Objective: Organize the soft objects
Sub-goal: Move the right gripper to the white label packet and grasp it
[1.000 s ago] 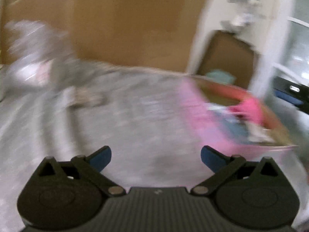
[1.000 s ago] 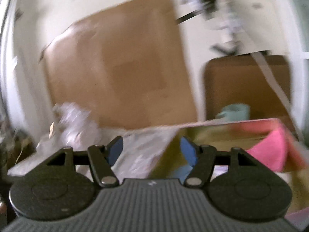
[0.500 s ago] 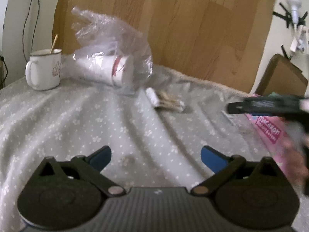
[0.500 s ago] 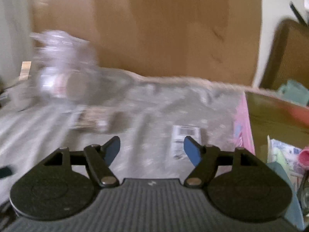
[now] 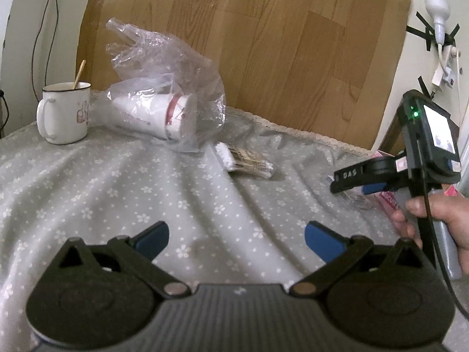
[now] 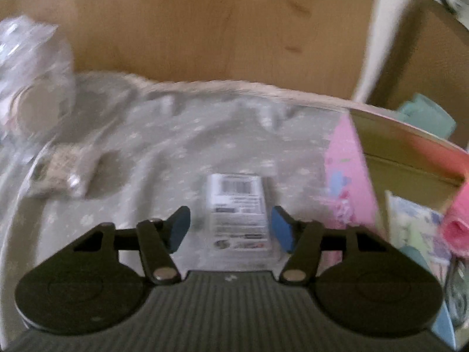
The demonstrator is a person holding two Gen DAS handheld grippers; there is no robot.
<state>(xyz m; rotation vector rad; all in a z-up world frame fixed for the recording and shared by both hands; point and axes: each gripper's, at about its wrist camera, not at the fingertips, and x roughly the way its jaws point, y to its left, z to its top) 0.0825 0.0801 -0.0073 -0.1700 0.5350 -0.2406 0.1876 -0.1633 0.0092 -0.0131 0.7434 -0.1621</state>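
Observation:
My right gripper (image 6: 230,230) is open and hangs just over a small clear packet with a barcode label (image 6: 239,209); the packet lies flat on the grey flowered cloth (image 6: 164,158) between the jaws. The same gripper shows at the right of the left wrist view (image 5: 356,183), over the packet (image 5: 356,196). My left gripper (image 5: 236,239) is open and empty above the cloth (image 5: 117,182). A pink cardboard box (image 6: 348,176) at the right holds soft items, among them a pink roll (image 6: 458,223). A clear plastic bag with paper cups (image 5: 176,117) and a cotton-swab packet (image 5: 249,162) lie on the cloth.
A white enamel mug with a stick in it (image 5: 63,113) stands at the far left. A wood-pattern board (image 5: 263,44) leans behind the table. A brown box with a teal cloth (image 6: 425,116) stands beyond the pink box. Cables and a plug (image 5: 442,67) hang on the right wall.
Both grippers swung left from the pink box toward the cloth. My right gripper then came down and forward over the labelled packet. Both jaws stayed open.

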